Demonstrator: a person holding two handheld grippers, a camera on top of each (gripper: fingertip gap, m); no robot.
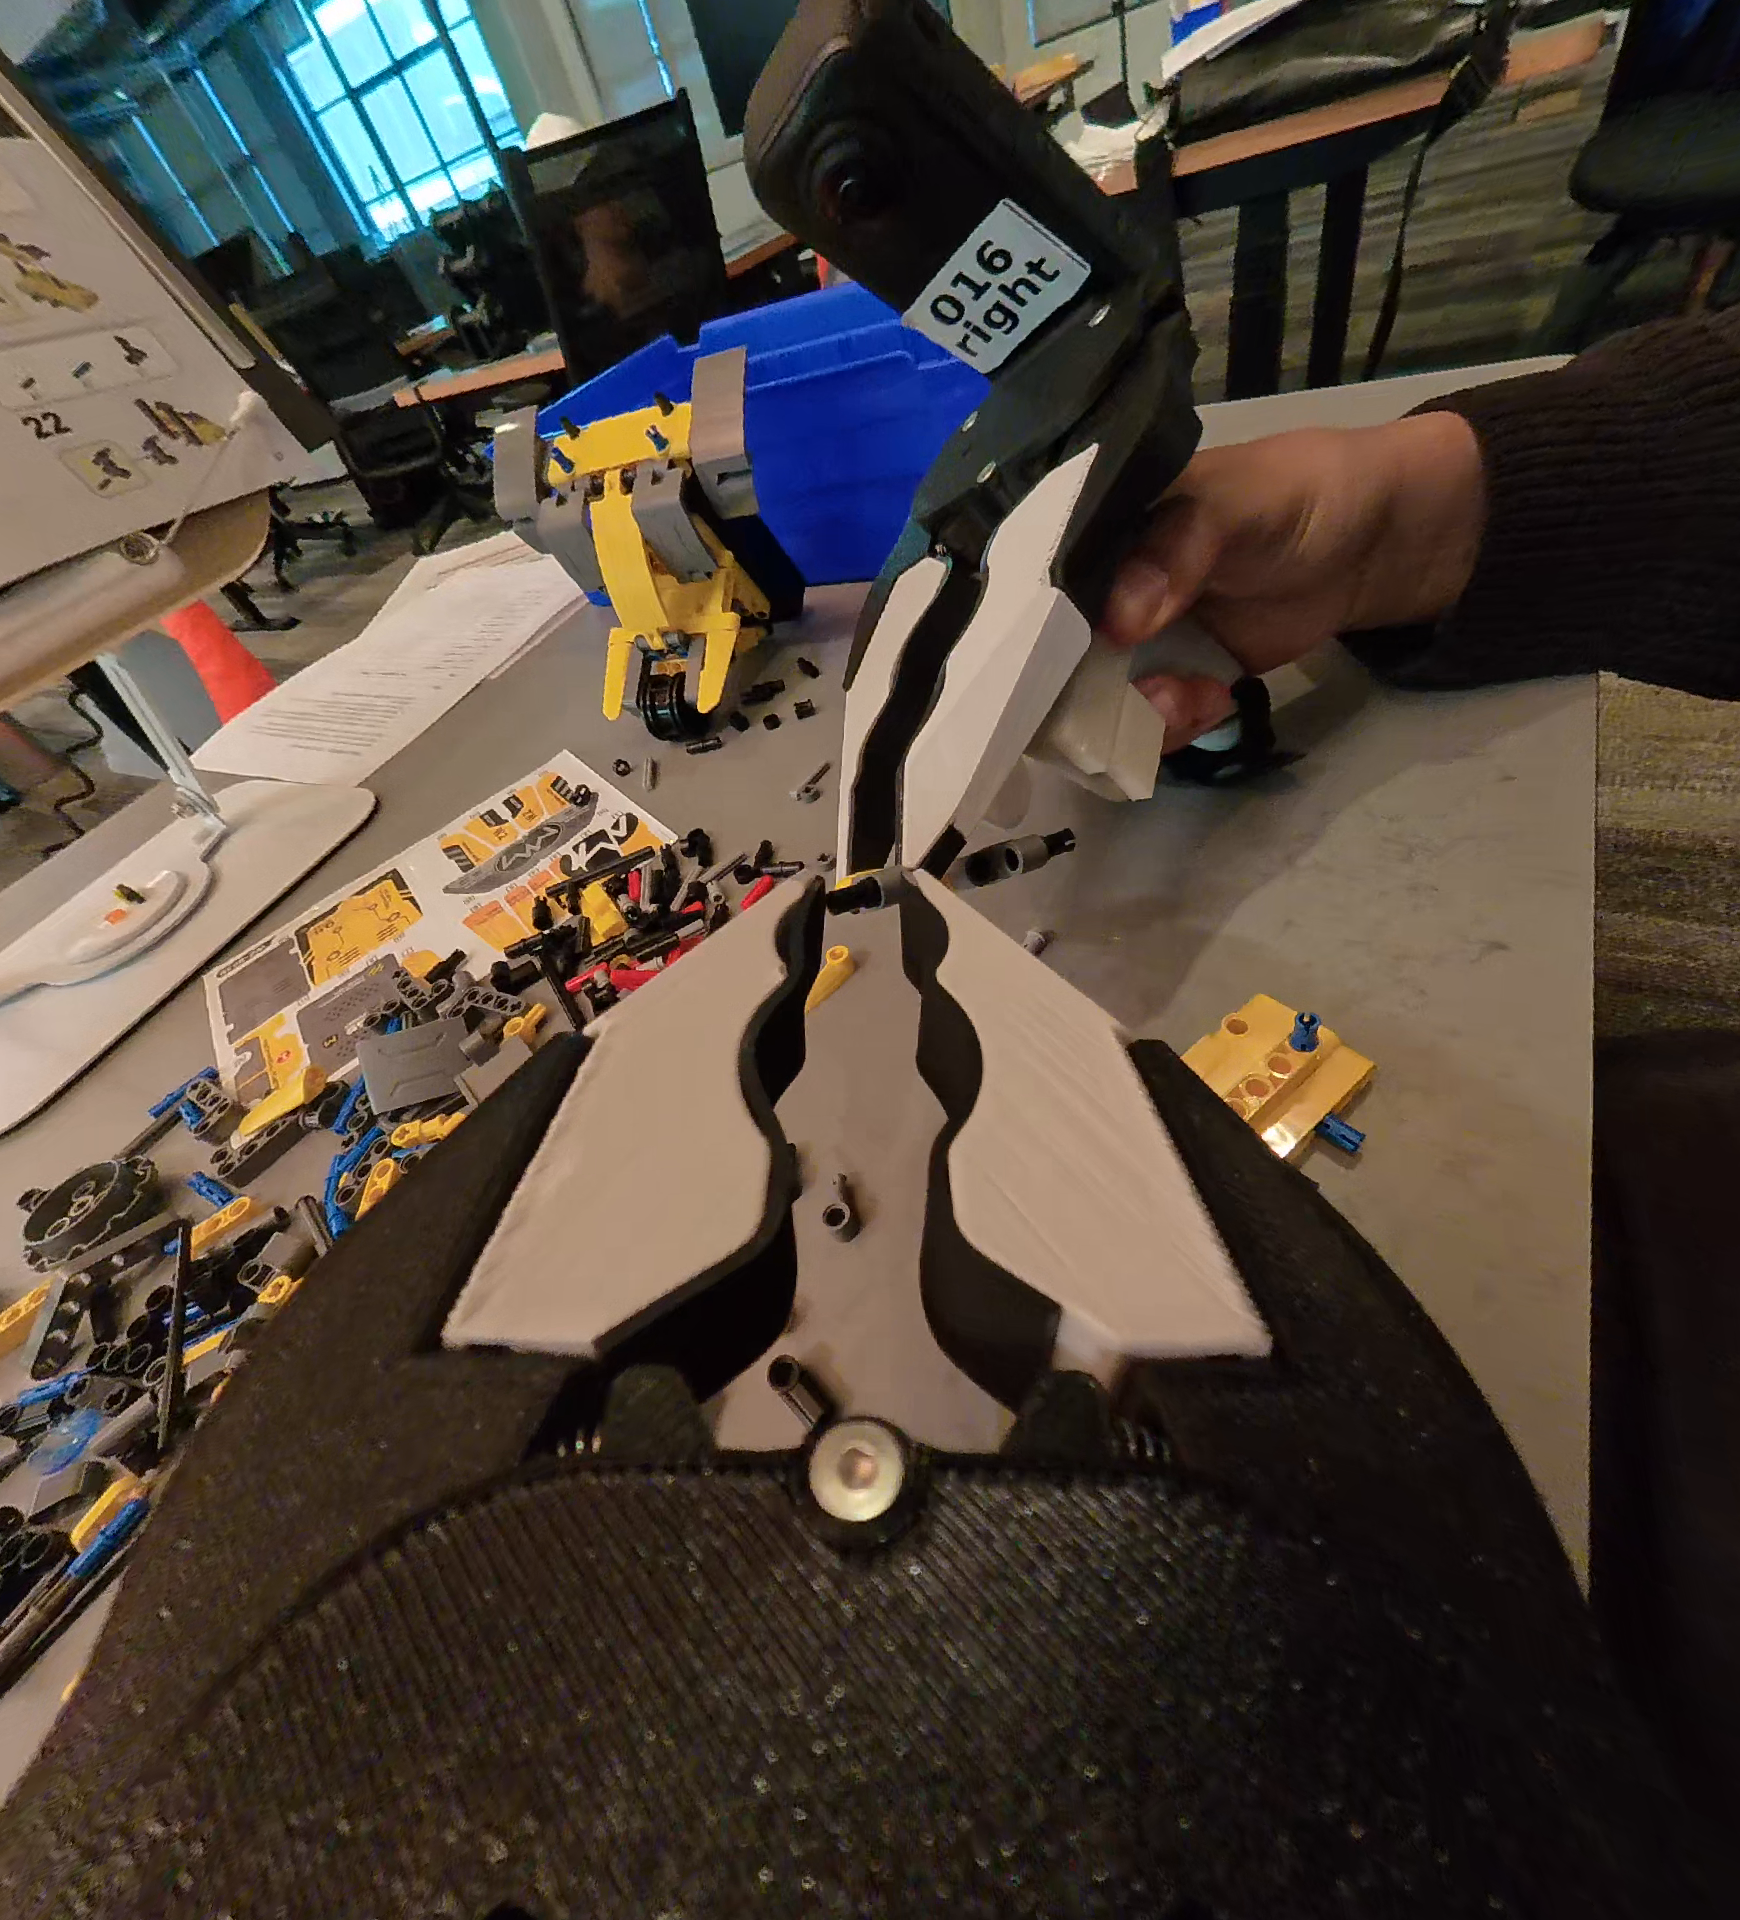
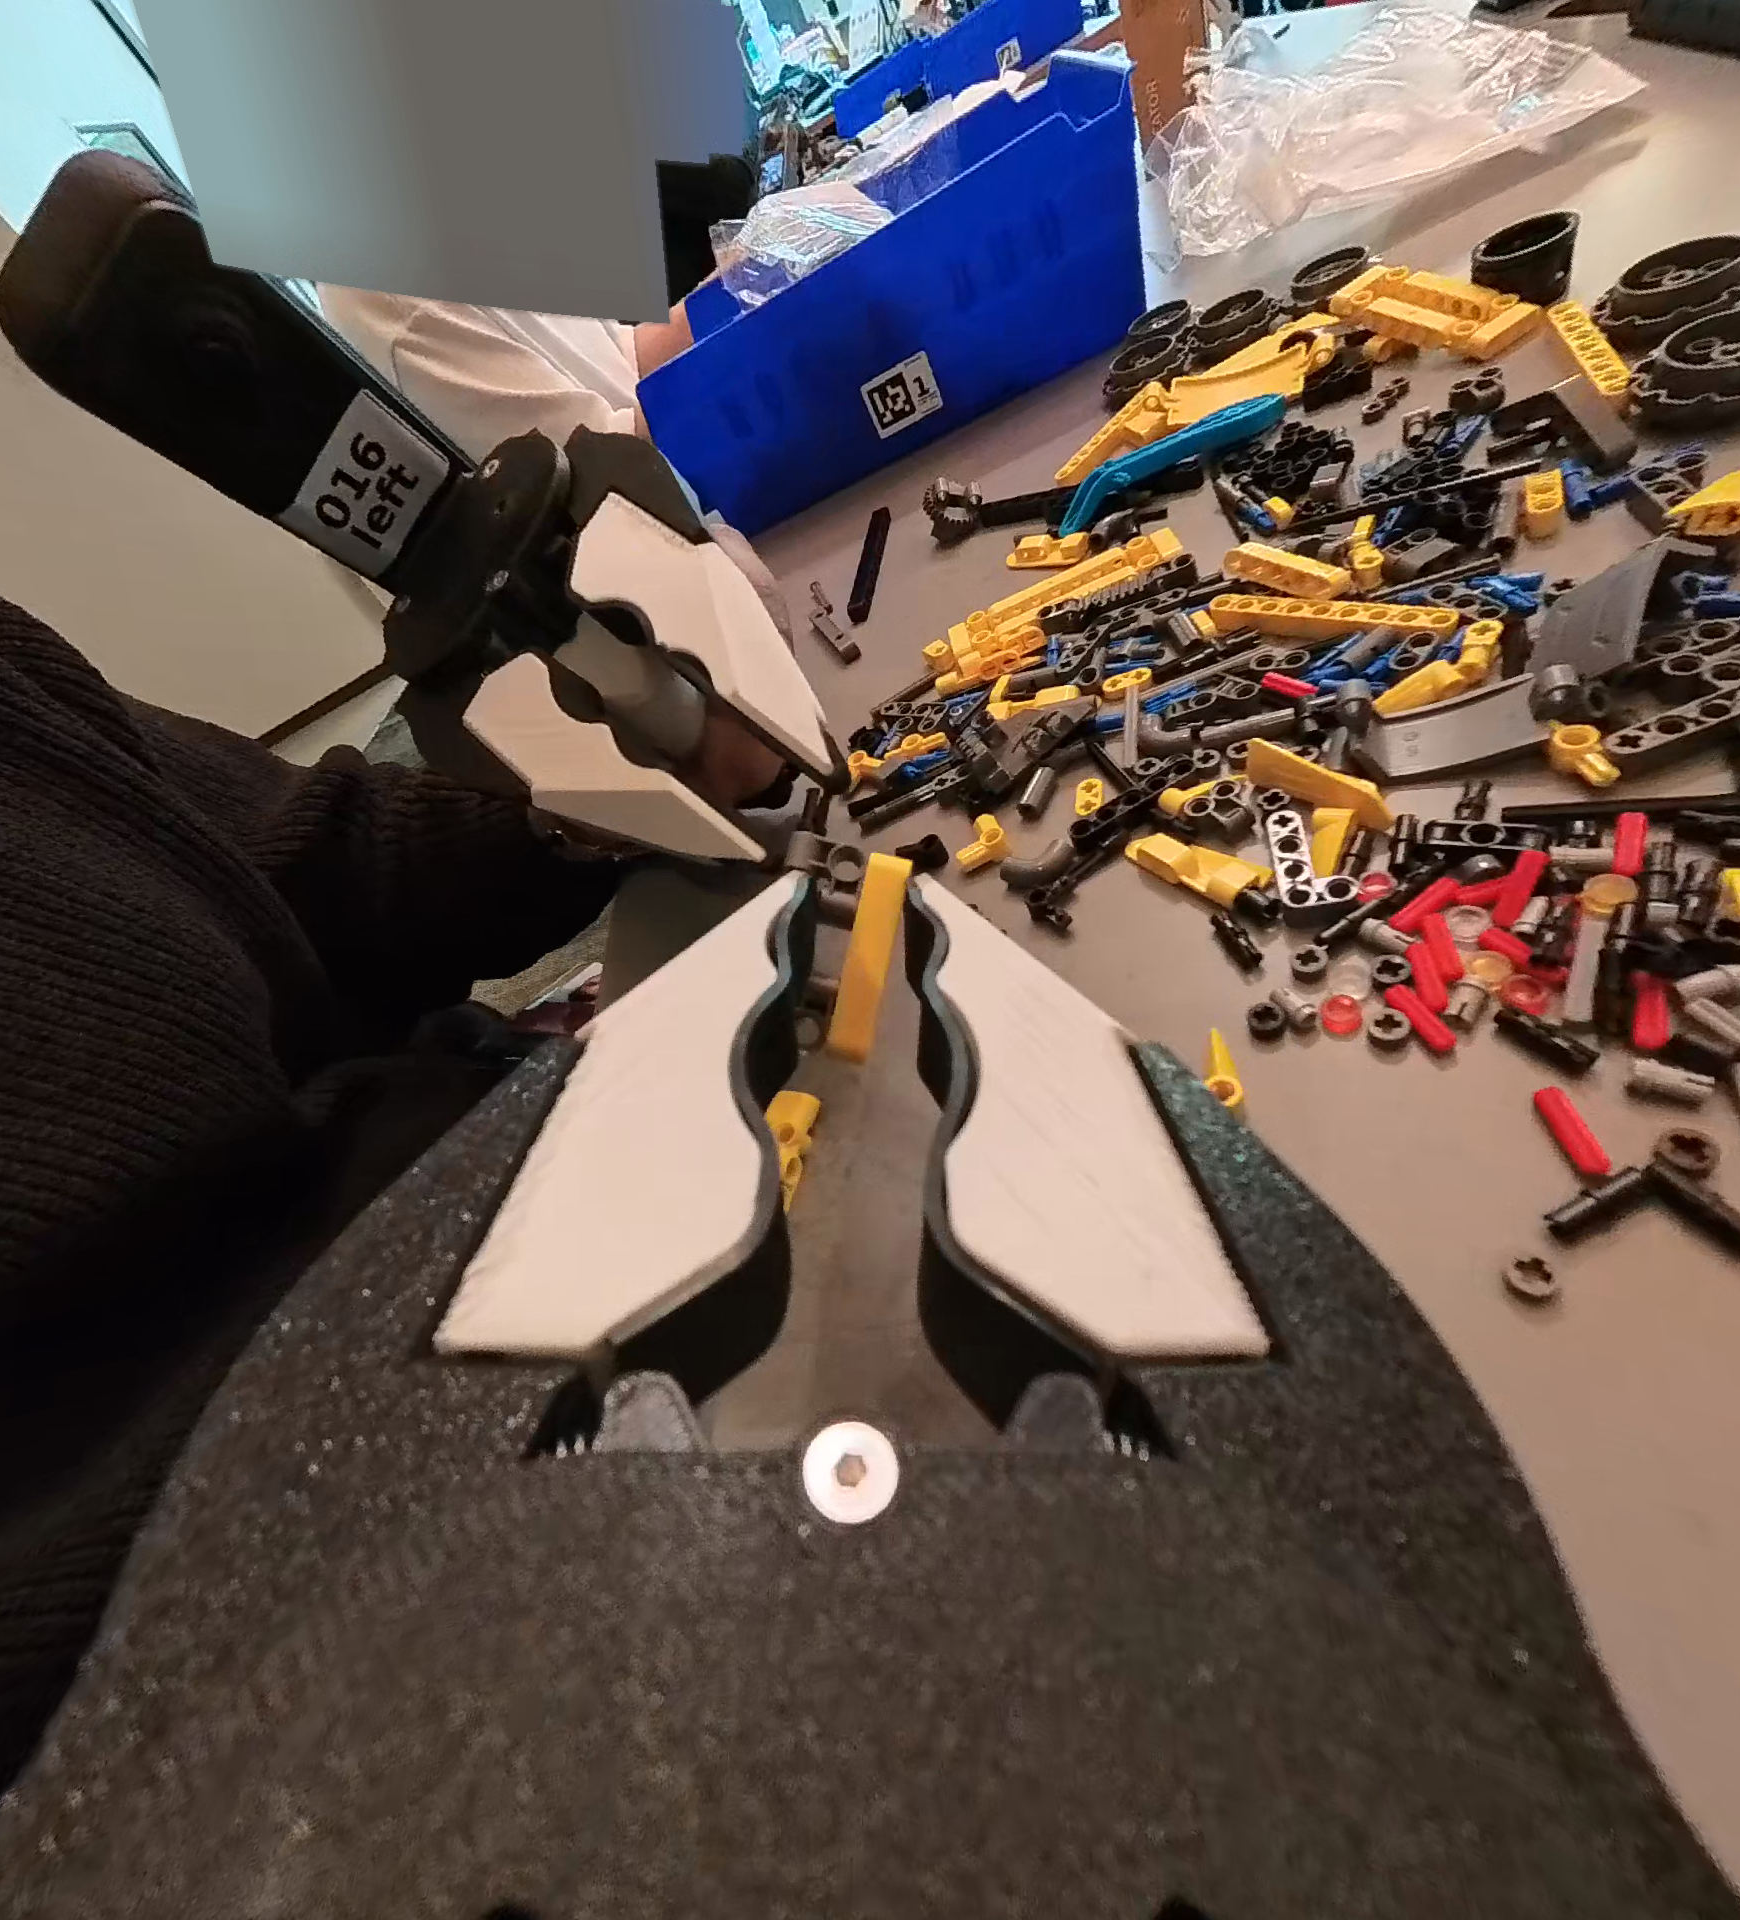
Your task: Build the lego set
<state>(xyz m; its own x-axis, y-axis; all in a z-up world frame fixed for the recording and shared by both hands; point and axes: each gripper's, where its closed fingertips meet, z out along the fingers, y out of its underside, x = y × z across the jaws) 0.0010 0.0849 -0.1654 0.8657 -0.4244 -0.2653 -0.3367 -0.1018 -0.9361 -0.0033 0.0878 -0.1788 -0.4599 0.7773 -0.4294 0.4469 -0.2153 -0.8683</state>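
Note:
My left gripper (image 1: 864, 888) and my right gripper (image 2: 858, 883) meet tip to tip just above the grey table (image 1: 1313, 883). Between the tips is a small grey connector with a black pin (image 1: 885, 890). It also shows in the right wrist view (image 2: 833, 860). The left gripper is shut on it along its length. The right gripper (image 1: 887, 864) comes down from above, held by a hand, and its narrow tips pinch the grey part. The left gripper (image 2: 799, 816) enters from the left. A yellow piece (image 2: 871, 945) lies on the table under the right fingers.
A large pile of yellow, black, blue and red parts (image 2: 1365, 727) and wheels (image 2: 1697, 353) lies beside the grippers. A yellow model (image 1: 658, 561) stands by a blue bin (image 1: 845, 436). There is also a sticker sheet (image 1: 378, 935), an instruction booklet on a stand (image 1: 35, 364) and a yellow sub-assembly (image 1: 1271, 1081) near the table edge. The grippers are tip to tip, or close to it. Left tips and right tips are each some 25 centimeters from the yellow model (image 1: 658, 561).

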